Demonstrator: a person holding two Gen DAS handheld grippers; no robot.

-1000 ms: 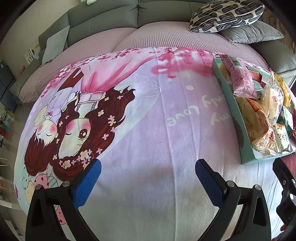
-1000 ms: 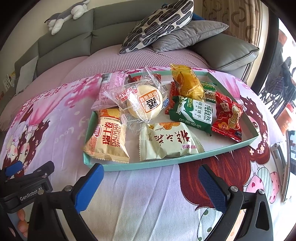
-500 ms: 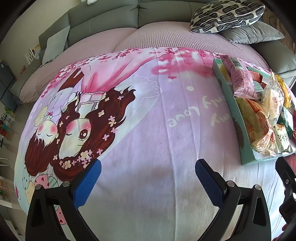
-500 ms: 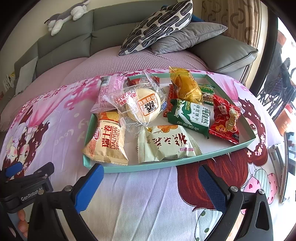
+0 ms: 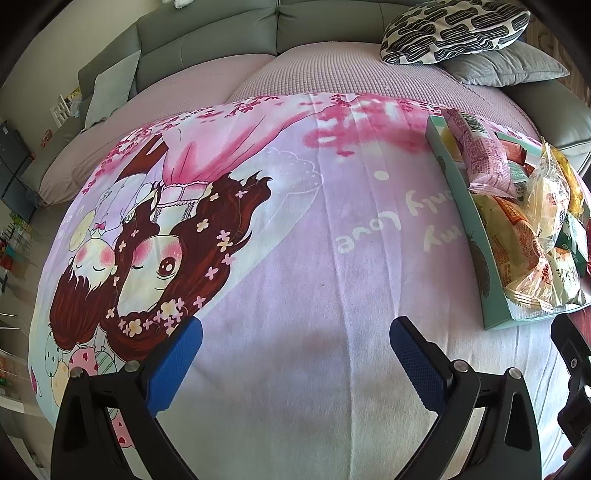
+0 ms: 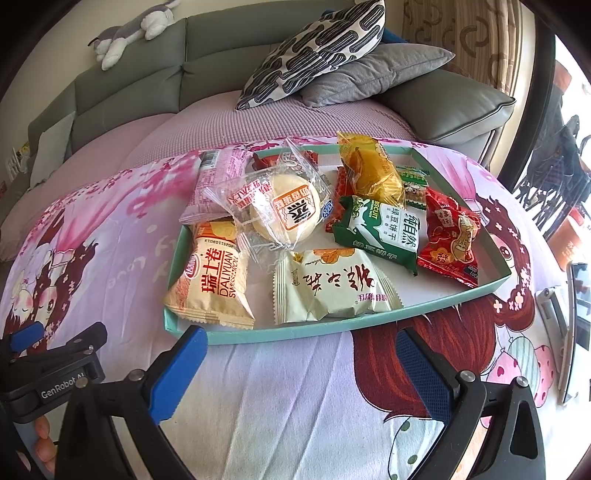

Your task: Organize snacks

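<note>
Snacks lay heaped in a shallow teal tray (image 6: 332, 326) set on a pink cartoon-print blanket (image 6: 288, 398) spread over a sofa. Near edge of tray: a Swiss-roll packet (image 6: 212, 280) at left, a pale cream packet (image 6: 332, 290) beside it. Behind those, a round bun in clear wrap (image 6: 282, 210), partly resting on the Swiss-roll packet. A pink packet (image 6: 218, 184) hung over the tray's far-left rim. Toward the right: a green biscuit packet (image 6: 380, 230), a yellow cake packet (image 6: 369, 171) lying above it, a red packet (image 6: 452, 240) by the right wall.

Right gripper (image 6: 299, 373) hovered just short of the tray's near edge, fingers spread wide, nothing between them.

Left gripper (image 5: 293, 363) was over bare blanket (image 5: 295, 258), also spread wide and empty; the tray (image 5: 480, 258) sat off to its right.

At the sofa's back: a black-and-white patterned cushion (image 6: 314, 51) leaning on a grey cushion (image 6: 380, 74); a plush toy (image 6: 133, 31) on the backrest.
</note>
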